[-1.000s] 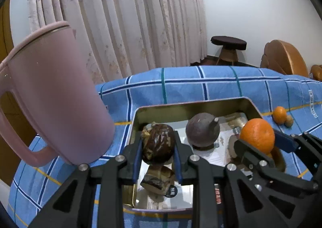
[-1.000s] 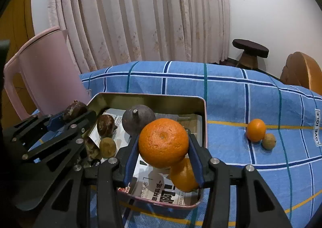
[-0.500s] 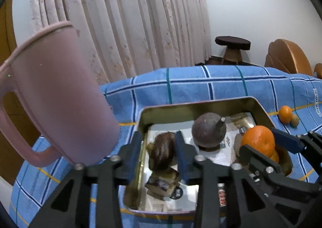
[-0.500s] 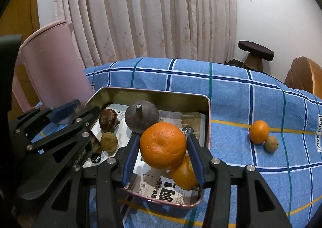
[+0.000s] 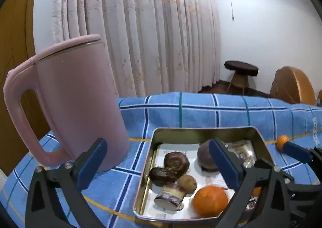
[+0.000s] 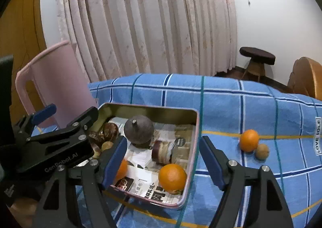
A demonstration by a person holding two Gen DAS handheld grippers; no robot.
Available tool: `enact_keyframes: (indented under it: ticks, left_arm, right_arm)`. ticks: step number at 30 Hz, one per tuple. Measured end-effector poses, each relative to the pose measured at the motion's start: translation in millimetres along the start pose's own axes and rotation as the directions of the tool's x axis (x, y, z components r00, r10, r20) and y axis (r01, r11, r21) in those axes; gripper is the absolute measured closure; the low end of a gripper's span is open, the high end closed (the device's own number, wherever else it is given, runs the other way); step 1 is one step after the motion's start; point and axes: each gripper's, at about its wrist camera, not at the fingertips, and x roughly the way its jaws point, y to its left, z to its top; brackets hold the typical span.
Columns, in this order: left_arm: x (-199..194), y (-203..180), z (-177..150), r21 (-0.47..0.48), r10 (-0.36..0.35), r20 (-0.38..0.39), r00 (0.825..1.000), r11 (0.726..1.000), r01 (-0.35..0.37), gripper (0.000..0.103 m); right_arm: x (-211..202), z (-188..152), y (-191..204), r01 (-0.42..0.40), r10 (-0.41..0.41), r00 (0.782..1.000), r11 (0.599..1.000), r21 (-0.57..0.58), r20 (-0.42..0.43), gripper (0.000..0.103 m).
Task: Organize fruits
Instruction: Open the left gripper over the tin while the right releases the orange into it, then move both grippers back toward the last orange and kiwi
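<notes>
A metal tin tray (image 5: 201, 132) (image 6: 192, 155) lined with newspaper sits on the blue checked cloth. It holds a dark round fruit (image 6: 138, 129) (image 5: 205, 157), brown wrinkled fruits (image 5: 176, 162), a small tan fruit (image 5: 187, 182) and two oranges (image 6: 172, 176) (image 5: 210, 200). My left gripper (image 5: 159, 165) is open and empty above the tray's left side. My right gripper (image 6: 163, 162) is open and empty over the tray's right edge. A small orange (image 6: 249, 140) and a tan fruit (image 6: 262, 151) lie on the cloth to the right.
A tall pink kettle (image 5: 66, 107) (image 6: 52, 87) stands left of the tray, close to my left fingers. A small jar (image 6: 164, 151) lies in the tray. Curtains, a dark stool (image 6: 257, 58) and a wooden chair (image 6: 303, 79) are behind the table.
Both grippers opened and drew back and up. The left one let go of the brown fruit and the right one let go of the orange; both now lie in the tray.
</notes>
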Motion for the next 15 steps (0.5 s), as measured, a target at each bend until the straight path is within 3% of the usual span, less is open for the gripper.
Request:
enact_keyframes:
  ticks: [9, 15]
  left_arm:
    - [2.9, -19.4, -8.2, 0.063, -0.006, -0.004, 1.000, 0.998, 0.006, 0.000]
    - [4.6, -29.1, -12.5, 0.082, -0.018, -0.014, 1.000, 0.996, 0.019, 0.000]
  right_arm:
    - [-9.3, 1.5, -15.1, 0.066, -0.067, 0.997, 0.997, 0.027, 0.031, 0.027]
    - [-17.3, 3.0, -49.6, 0.105, -0.109, 0.993, 0.988, 0.109, 0.035, 0.027]
